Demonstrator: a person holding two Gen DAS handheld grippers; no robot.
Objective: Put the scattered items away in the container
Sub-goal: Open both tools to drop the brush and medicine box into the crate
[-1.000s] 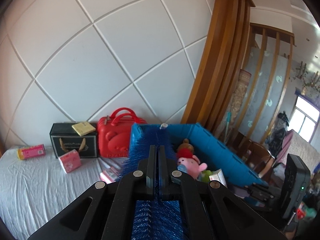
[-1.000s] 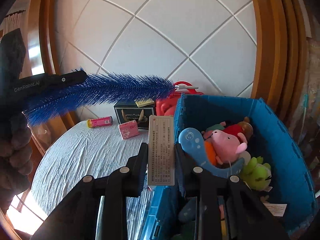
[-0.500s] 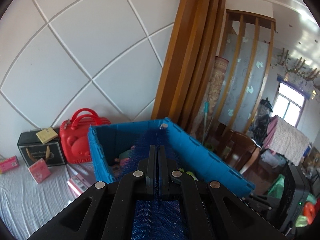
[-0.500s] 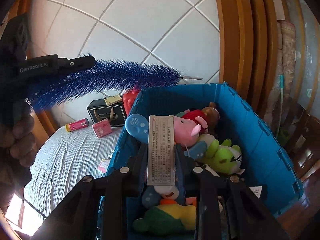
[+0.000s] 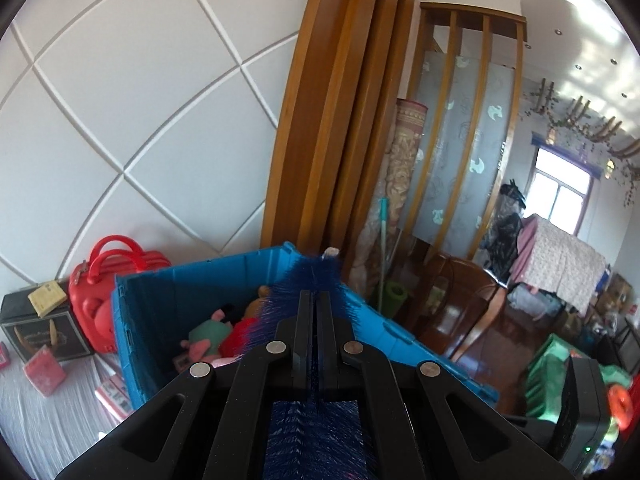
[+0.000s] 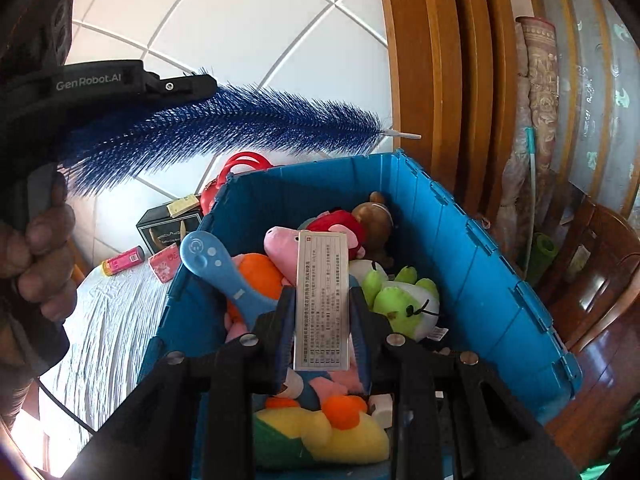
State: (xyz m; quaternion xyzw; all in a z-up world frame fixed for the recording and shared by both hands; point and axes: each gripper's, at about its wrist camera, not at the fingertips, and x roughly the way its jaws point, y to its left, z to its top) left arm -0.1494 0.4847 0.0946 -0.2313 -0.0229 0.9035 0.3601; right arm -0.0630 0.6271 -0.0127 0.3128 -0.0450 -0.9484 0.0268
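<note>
My left gripper is shut on a long blue bristle brush, held above the open blue bin. In the right wrist view the brush stretches level over the bin's far wall, its white tip pointing right. My right gripper is shut on a flat white printed box, held over the bin's inside. The bin holds several plush toys, among them a pink pig and a green one, plus a blue paddle-shaped toy.
On the white cloth left of the bin lie a pink tube, a pink packet and a flat packet. A black box and red case stand at the wall. A wooden chair stands right.
Both grippers have moved right and forward over the bin. The brush now reaches across the bin's far wall, and the white box hangs deeper above the plush toys.
</note>
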